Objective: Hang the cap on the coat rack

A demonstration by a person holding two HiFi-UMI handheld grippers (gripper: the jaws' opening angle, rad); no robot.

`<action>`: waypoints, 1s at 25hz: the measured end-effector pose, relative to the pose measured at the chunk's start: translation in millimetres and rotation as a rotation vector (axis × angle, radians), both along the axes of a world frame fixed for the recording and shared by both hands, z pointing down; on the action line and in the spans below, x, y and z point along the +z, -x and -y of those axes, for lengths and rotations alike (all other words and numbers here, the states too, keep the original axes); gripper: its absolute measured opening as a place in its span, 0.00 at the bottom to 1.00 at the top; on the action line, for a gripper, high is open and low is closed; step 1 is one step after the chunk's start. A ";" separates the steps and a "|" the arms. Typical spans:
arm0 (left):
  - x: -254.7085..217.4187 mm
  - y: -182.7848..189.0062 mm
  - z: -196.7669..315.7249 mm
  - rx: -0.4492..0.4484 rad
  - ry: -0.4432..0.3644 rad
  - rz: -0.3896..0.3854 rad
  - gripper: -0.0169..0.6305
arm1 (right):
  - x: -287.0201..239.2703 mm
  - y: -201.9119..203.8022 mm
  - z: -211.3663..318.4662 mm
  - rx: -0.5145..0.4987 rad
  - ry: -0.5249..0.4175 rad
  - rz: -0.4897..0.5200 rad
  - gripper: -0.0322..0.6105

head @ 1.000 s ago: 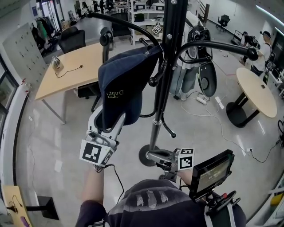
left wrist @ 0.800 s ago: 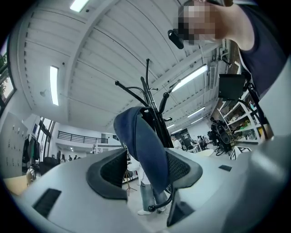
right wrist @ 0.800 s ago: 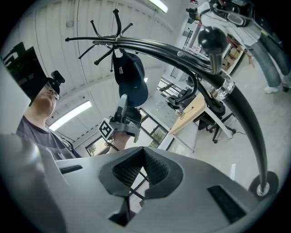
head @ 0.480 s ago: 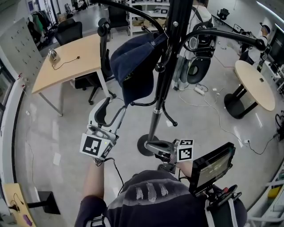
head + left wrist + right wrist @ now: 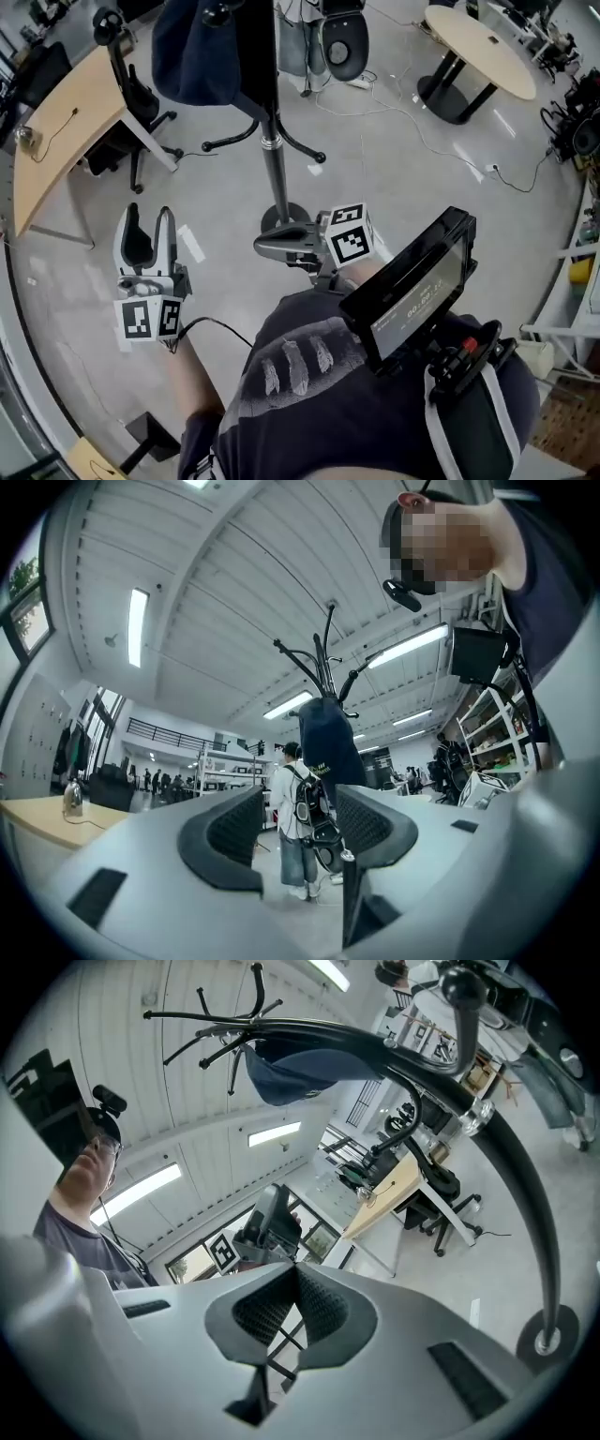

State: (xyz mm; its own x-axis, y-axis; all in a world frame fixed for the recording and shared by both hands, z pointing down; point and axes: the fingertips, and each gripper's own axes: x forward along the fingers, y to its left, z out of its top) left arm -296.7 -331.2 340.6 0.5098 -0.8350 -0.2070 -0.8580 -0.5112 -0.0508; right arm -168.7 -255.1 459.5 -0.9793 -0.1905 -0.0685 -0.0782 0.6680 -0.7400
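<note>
A dark navy cap (image 5: 197, 52) hangs on the black coat rack (image 5: 273, 159) at the top of the head view, free of both grippers. My left gripper (image 5: 150, 230) is low and to the left of the rack's pole, open and empty. In the left gripper view the cap (image 5: 328, 747) hangs from the rack's arms (image 5: 323, 658), far beyond the open left gripper (image 5: 300, 822). My right gripper (image 5: 267, 246) sits beside the rack's base, shut on nothing. The right gripper view shows the shut right gripper (image 5: 295, 1279), with the cap (image 5: 300, 1072) high above it.
A wooden desk (image 5: 56, 141) and an office chair (image 5: 131, 94) stand at the left. A round table (image 5: 478, 47) is at the upper right, with cables on the floor near it. A dark screen (image 5: 412, 291) hangs at the person's chest. A person with a backpack (image 5: 298, 813) stands behind the rack.
My left gripper has let go of the cap, which stays on the rack, and has dropped down and away to the left. The head view has tilted down.
</note>
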 end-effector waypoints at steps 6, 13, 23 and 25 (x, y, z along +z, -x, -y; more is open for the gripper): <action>63.8 7.2 -30.1 0.068 0.087 -0.035 0.39 | 28.9 12.4 -28.7 0.033 0.029 -0.018 0.06; 88.3 -39.1 -52.2 0.144 0.132 -0.073 0.32 | 31.8 -13.6 -43.1 0.070 0.061 -0.047 0.06; 102.5 -106.4 -87.9 0.177 0.232 -0.033 0.04 | 17.2 -50.3 -49.8 0.050 0.008 0.022 0.06; 104.2 -134.0 -96.3 0.193 0.244 -0.026 0.04 | 14.2 -72.5 -54.6 0.050 -0.004 0.039 0.06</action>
State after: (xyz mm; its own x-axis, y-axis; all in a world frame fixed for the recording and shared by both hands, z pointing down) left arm -162.7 -234.9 444.8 0.6611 -0.7498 -0.0271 -0.7431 -0.6593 0.1142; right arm -96.1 -200.6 473.7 -0.9652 -0.2387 -0.1071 -0.0829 0.6672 -0.7402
